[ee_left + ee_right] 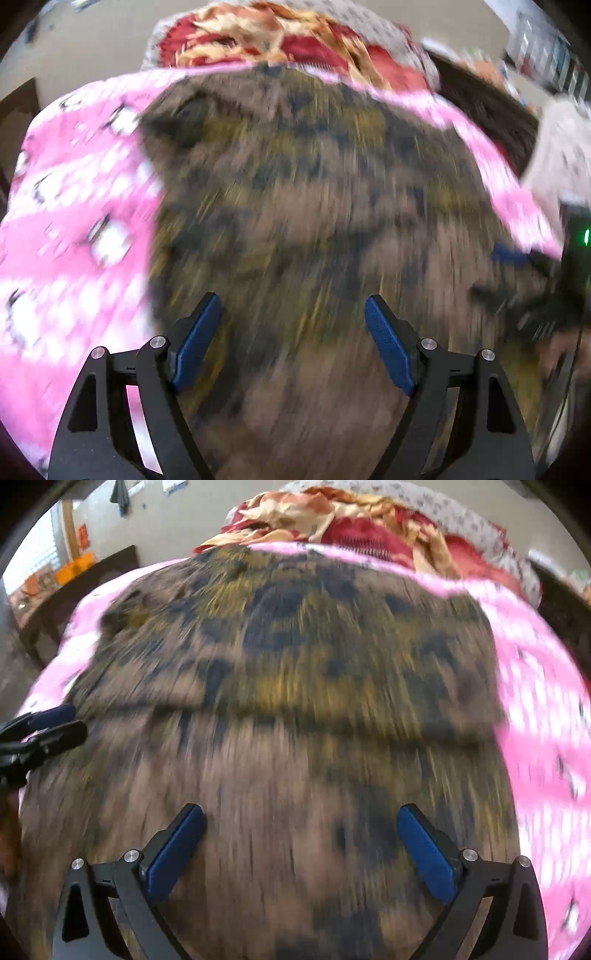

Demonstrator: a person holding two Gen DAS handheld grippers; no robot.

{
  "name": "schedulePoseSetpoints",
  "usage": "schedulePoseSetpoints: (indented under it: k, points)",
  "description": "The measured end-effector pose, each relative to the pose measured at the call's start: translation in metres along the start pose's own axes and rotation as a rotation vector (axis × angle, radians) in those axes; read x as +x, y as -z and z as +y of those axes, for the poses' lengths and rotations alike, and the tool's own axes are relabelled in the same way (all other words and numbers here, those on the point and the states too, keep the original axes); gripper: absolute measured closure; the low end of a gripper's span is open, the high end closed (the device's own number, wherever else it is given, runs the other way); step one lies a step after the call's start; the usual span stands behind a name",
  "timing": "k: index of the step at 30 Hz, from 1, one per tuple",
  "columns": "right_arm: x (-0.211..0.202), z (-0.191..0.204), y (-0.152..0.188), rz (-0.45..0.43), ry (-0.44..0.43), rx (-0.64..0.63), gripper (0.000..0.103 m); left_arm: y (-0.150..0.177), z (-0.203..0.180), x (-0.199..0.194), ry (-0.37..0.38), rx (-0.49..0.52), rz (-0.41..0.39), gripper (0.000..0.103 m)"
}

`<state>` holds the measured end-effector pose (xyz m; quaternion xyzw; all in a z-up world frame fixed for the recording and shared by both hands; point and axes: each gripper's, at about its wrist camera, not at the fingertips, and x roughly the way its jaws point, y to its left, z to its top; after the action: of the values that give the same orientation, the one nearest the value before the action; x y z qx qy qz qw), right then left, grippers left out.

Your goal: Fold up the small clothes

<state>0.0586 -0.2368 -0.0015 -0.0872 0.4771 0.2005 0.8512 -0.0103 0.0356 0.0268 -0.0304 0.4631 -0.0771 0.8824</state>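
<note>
A brown garment with dark and mustard blotches (314,206) (295,720) lies spread over a pink patterned blanket (74,206) (546,716); both views are motion-blurred. A fold edge crosses the garment in the right wrist view. My left gripper (293,314) hangs over the garment's near part, jaws wide apart, nothing between the blue pads. My right gripper (301,825) is likewise open above the garment with nothing in it. The left gripper's fingers (48,727) show at the left edge of the right wrist view, and the right gripper (535,295) shows at the right edge of the left wrist view.
A red and cream floral cloth (280,40) (332,520) is heaped beyond the blanket, on a grey patterned cover (443,513). Dark wooden furniture (74,590) stands at the left, with a window behind it. A white patterned item (561,155) is at the right.
</note>
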Motion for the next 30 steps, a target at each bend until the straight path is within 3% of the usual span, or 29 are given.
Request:
schedulePoseSetpoints:
  k: [5,9,12,15,18,20,25,27,30]
  points:
    - [-0.043,-0.006,0.06,0.02,0.029,-0.124,0.0,0.08,0.043,-0.051,-0.043,-0.018,0.129,0.022]
    - [-0.057,-0.007,0.087,-0.036,0.063,-0.143,0.0,0.127,0.061,-0.09,0.064,-0.128,0.139,0.022]
    - [-0.055,-0.009,0.087,-0.036,0.064,-0.139,0.0,0.148,0.051,-0.108,0.184,-0.19,0.173,0.022]
    - [-0.054,-0.007,0.087,-0.035,0.066,-0.139,0.0,0.161,0.033,-0.112,0.366,-0.233,0.248,0.023]
    - [-0.053,-0.006,0.086,-0.036,0.066,-0.138,0.0,0.169,0.014,-0.11,0.457,-0.206,0.282,0.023]
    - [-0.052,-0.006,0.085,-0.037,0.067,-0.138,0.0,0.171,0.012,-0.107,0.467,-0.205,0.263,0.023]
    - [-0.054,-0.006,0.084,-0.037,0.063,-0.133,0.0,0.161,0.032,-0.097,0.535,-0.344,0.215,0.023]
    - [-0.054,-0.006,0.084,-0.037,0.063,-0.133,0.0,0.157,0.026,-0.097,0.523,-0.331,0.22,0.022]
    - [-0.054,-0.007,0.084,-0.037,0.063,-0.133,0.0,0.156,0.009,-0.102,0.63,-0.278,0.257,0.022]
